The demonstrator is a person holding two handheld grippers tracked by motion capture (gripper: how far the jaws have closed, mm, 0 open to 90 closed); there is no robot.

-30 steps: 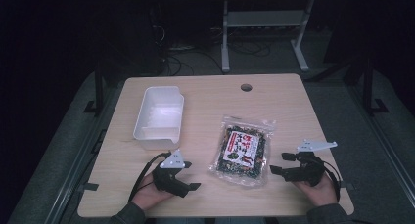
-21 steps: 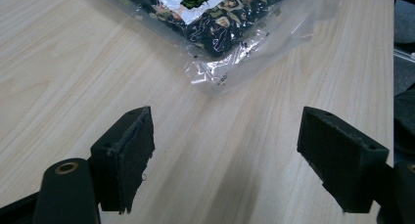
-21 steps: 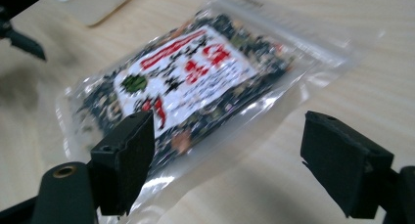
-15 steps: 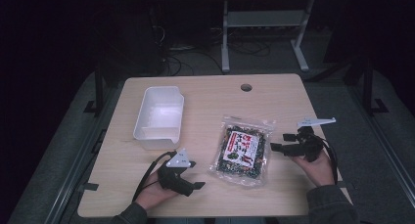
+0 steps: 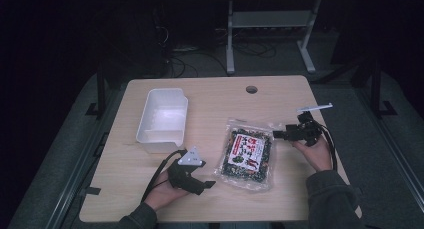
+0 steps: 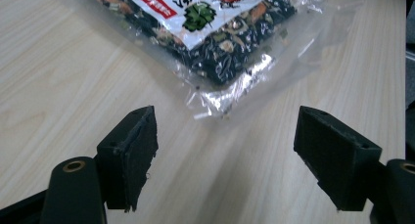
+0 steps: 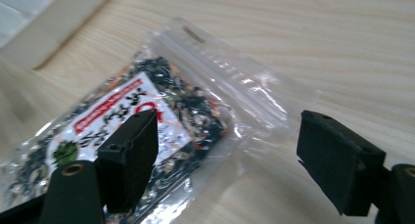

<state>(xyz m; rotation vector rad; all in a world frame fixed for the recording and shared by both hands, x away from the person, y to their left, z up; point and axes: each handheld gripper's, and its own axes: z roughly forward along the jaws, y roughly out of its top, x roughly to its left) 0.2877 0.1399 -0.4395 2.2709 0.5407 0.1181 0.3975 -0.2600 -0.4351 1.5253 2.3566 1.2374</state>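
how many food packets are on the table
1: the clear food packet lies flat mid-table, right of the white bin, between the left gripper and right gripper.

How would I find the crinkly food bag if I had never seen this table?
Look at the light wooden table, between the two black grippers. Right of the empty white plastic tub lies a flat clear plastic bag of dark dried bits. It alone is see-through, with a white and red label on top.

packet (image 5: 248, 153): bare desk (image 5: 280, 96) all round | white tub (image 5: 162, 120) well apart beyond its left edge | nothing atop
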